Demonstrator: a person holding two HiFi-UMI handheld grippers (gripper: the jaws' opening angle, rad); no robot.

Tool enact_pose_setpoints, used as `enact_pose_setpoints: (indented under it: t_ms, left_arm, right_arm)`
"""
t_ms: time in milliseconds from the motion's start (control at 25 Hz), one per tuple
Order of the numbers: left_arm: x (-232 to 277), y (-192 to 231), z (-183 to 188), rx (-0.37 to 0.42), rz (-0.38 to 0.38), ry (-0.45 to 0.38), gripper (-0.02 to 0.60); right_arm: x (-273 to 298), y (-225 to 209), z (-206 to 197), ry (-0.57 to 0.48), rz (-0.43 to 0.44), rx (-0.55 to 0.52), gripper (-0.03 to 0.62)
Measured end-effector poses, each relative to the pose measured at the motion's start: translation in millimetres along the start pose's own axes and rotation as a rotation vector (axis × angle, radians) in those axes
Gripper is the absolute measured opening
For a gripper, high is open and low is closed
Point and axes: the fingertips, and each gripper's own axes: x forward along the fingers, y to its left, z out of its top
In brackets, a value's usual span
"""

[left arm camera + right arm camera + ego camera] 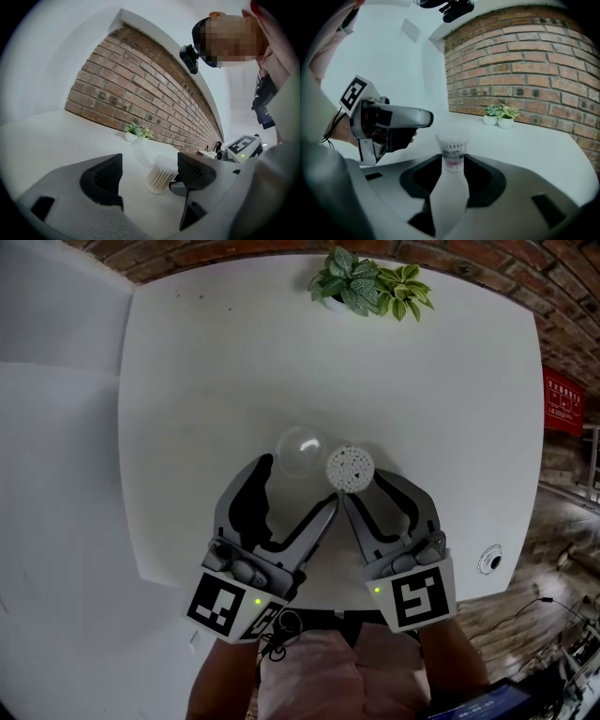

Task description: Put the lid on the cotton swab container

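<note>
Cotton swab container (351, 468), white tips showing, right gripper (363, 487) closing round it, clear lid (300, 451) beside, left gripper (298, 484) opening, empty

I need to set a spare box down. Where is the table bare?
Bare: the wide stretch between the plants and the lid, plus the table to either side of them. Crowded: the near middle, where the lid and the cotton swab container sit side by side.

On the table (450, 381) the lid (300, 451) lies just left of the container (351, 468), both near the middle. The plants (370, 282) stand behind them at the far edge, well apart from both.
</note>
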Motion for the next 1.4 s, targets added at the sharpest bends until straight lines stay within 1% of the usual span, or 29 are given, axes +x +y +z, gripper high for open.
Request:
enact_pose_setpoints:
  t_ms: [120,200,320,480,680,840,1200,1320,1400]
  left_arm:
    - [1,1,-2,-0.014,-0.025,0.004,0.406]
    - [5,2,-4,-0.041,-0.042,0.005,0.426]
    - [12,0,3,-0.069,-0.081,-0.013,0.437]
    - [15,-13,17,-0.017,-0.129,-0.039,0.436]
    - [12,-24,24,0.035,-0.148,-0.046,0.434]
    - [12,-36,21,0.048,-0.172,-0.008,0.434]
    - [13,-60,22,0.114,-0.231,0.029,0.434]
    - [13,-63,20,0.128,-0.240,0.043,0.434]
    - [13,-65,18,0.141,-0.245,0.053,0.434]
  right_arm:
    - [2,1,0,0.001,0.007,-0.003,0.153]
    - [3,0,0,0.000,0.010,-0.004,0.153]
    - [4,1,1,0.000,0.017,-0.012,0.153]
    - [6,1,1,0.006,0.022,-0.022,0.153]
    - [7,1,2,0.007,0.027,-0.024,0.153]
    - [7,1,2,0.006,0.026,-0.018,0.153]
    - [6,1,3,-0.003,0.036,-0.011,0.152]
    - [4,3,4,-0.020,0.054,0.000,0.152]
    - [0,5,4,-0.032,0.083,0.029,0.152]
